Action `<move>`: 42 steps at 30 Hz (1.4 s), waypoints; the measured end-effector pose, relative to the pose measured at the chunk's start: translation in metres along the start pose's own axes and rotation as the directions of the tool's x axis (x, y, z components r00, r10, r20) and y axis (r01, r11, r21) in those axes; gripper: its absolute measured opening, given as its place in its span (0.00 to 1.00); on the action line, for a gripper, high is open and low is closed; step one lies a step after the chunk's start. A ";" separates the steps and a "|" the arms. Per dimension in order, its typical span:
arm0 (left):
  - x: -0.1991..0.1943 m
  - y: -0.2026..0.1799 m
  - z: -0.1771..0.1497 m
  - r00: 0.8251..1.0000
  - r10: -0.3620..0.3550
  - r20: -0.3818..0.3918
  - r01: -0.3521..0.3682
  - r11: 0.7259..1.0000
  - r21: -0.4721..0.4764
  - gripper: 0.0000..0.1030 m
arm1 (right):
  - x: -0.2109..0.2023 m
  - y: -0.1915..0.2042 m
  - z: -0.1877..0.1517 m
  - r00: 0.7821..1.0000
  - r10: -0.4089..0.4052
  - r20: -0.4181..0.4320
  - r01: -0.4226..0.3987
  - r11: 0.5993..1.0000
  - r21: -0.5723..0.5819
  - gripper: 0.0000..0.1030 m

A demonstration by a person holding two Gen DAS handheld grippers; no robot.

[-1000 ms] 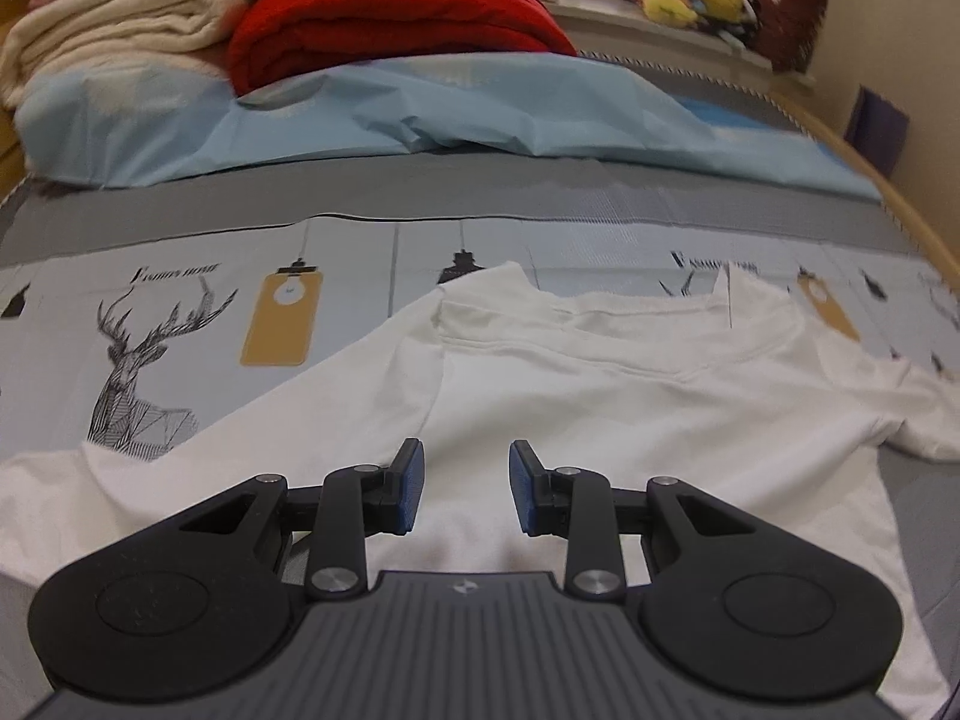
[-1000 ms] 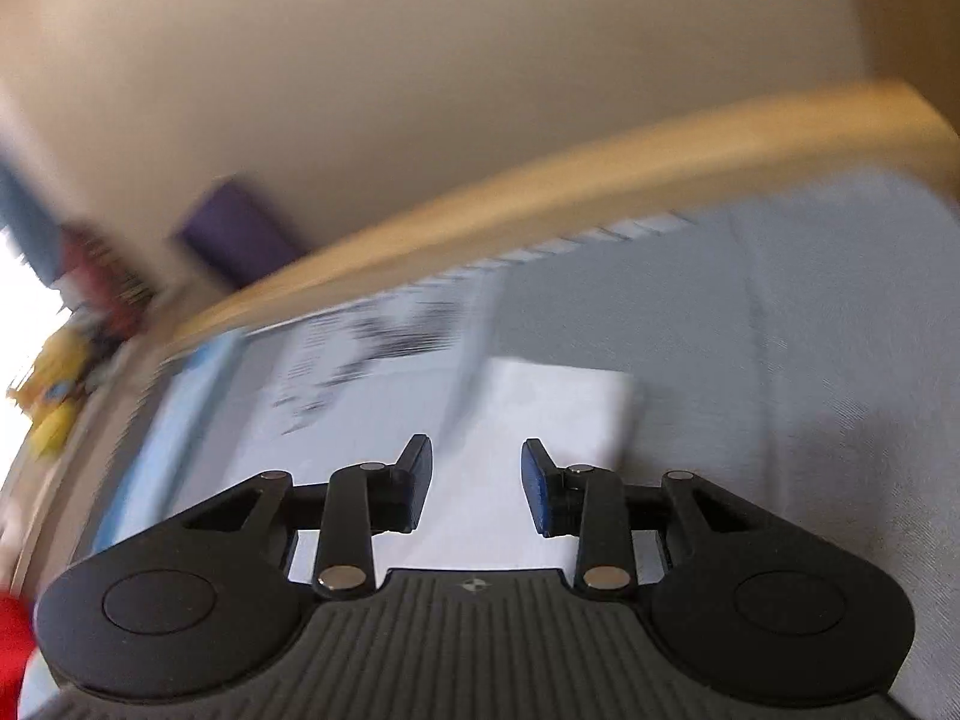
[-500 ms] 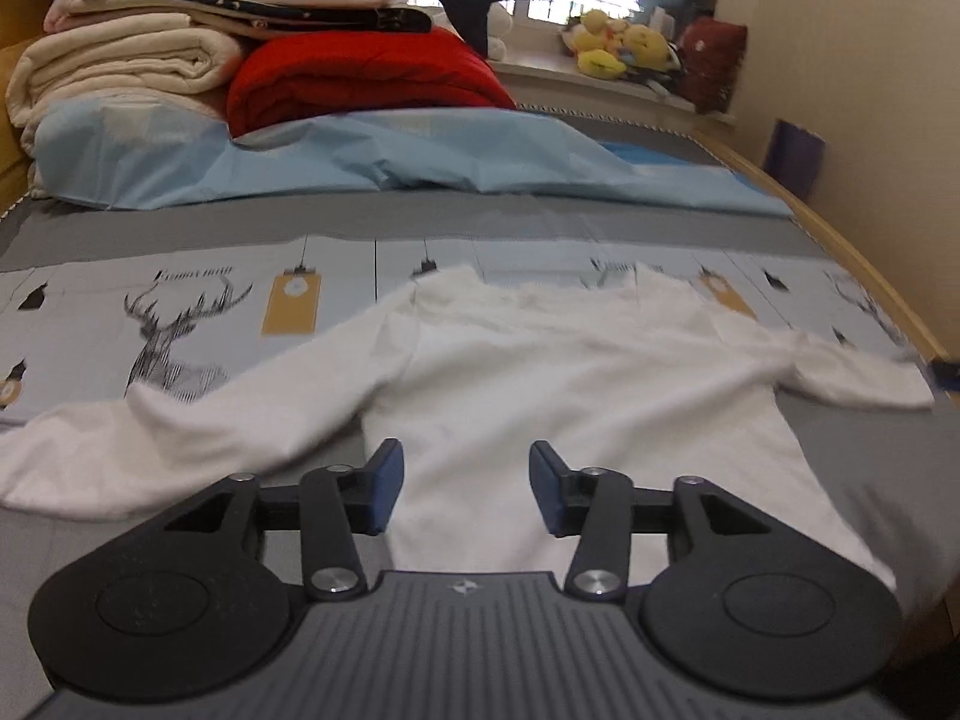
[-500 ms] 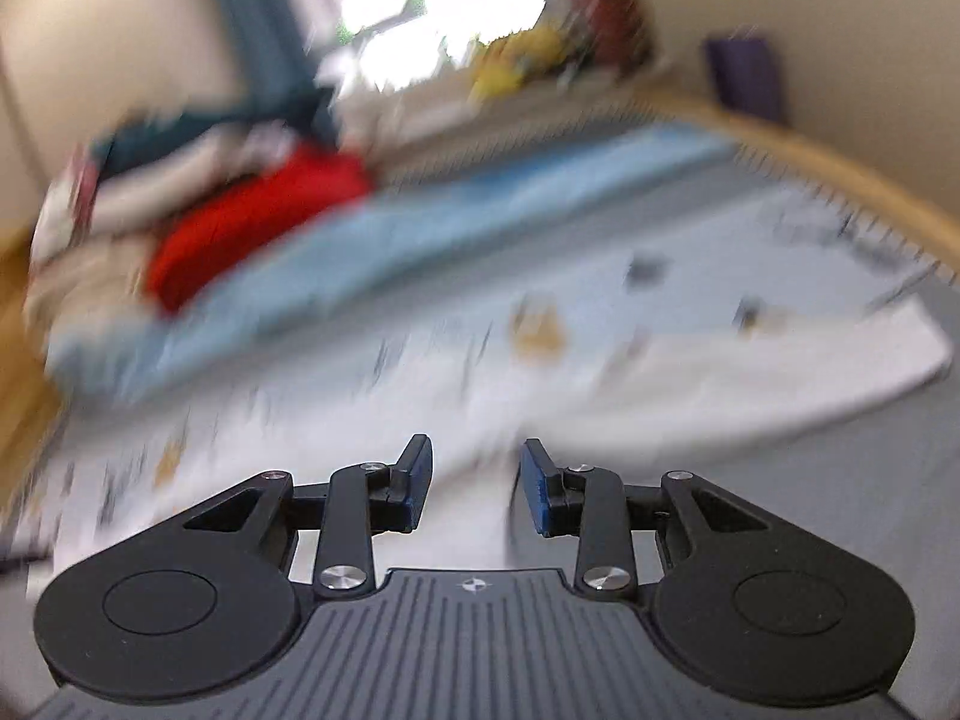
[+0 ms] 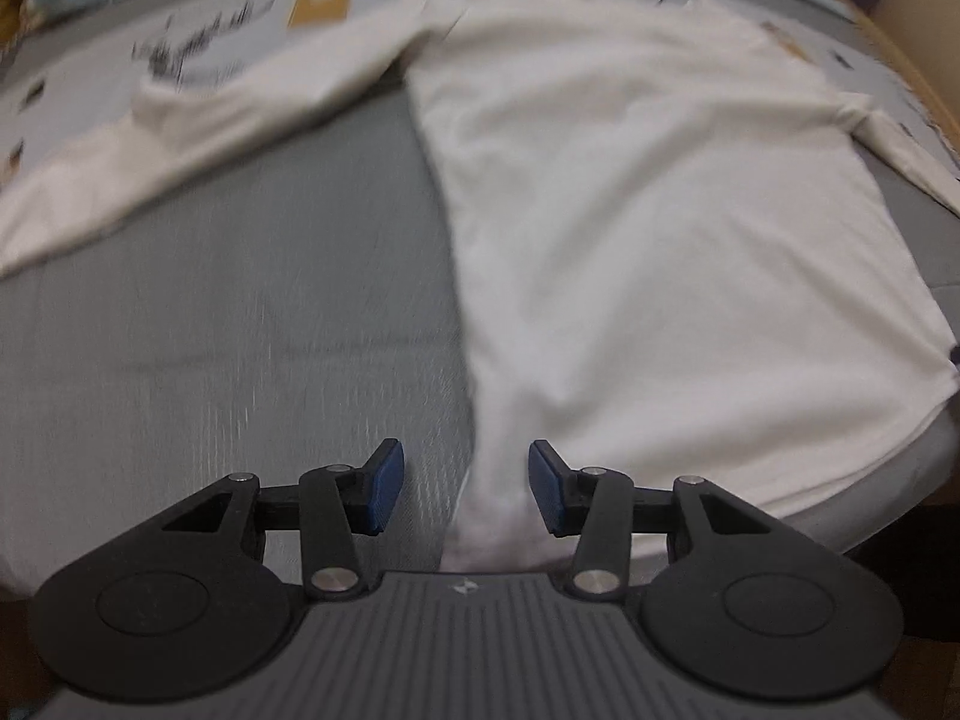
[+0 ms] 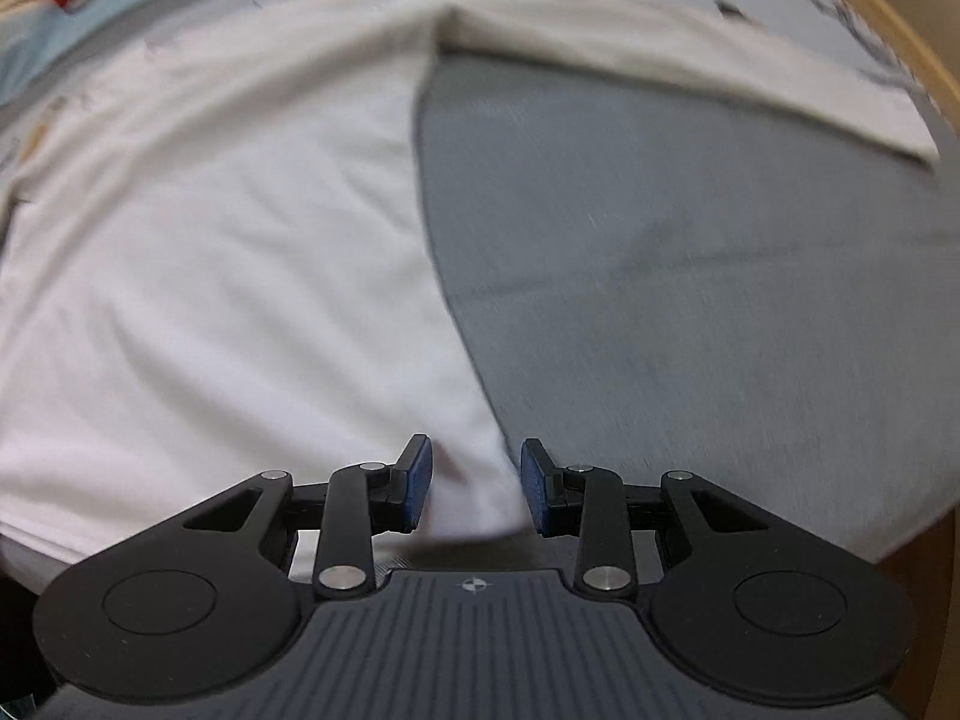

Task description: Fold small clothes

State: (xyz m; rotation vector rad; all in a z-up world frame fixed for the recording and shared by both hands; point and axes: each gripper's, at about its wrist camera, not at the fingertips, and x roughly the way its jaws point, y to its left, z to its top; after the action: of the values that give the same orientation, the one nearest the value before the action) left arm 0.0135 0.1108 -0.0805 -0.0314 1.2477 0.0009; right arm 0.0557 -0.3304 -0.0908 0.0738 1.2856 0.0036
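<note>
Shirt: white long-sleeved top (image 5: 648, 228) lies spread flat on the grey bedspread (image 5: 240, 330), filling the centre and right of the left wrist view and the left half of the right wrist view.
Sleeves: one runs toward the upper left of the left view, the other toward the upper right of the right view.
Left gripper (image 5: 465, 489): jaws spread, straddling the bottom hem corner at lower centre of its frame; cloth sits between the pads, not pinched.
Right gripper (image 6: 474, 489): jaws spread too, the opposite hem corner lying between them at lower centre.
Stage, as judged: both corners are lined up for a grab, no fold begun.
Risk, missed layer: closing too shallow may catch only the top layer, so the back drags behind.
Risk, bedspread: closing too deep could nip the grey cover along with the hem.
Risk, skew: uneven bites on the two corners would likely give a crooked fold.
Caveat: both views are motion-blurred, so contact with the cloth cannot be told.
</note>
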 end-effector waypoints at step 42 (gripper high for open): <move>0.006 -0.043 -0.014 0.994 0.020 -0.111 0.008 0.968 0.250 0.13 | -0.037 0.024 -0.019 0.996 0.086 0.015 -0.081 0.979 -0.187 0.23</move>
State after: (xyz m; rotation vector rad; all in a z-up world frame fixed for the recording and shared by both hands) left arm 0.0028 0.0671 -0.0893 0.1938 1.3531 -0.1553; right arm 0.0284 -0.3067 -0.0594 -0.0333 1.2526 0.1946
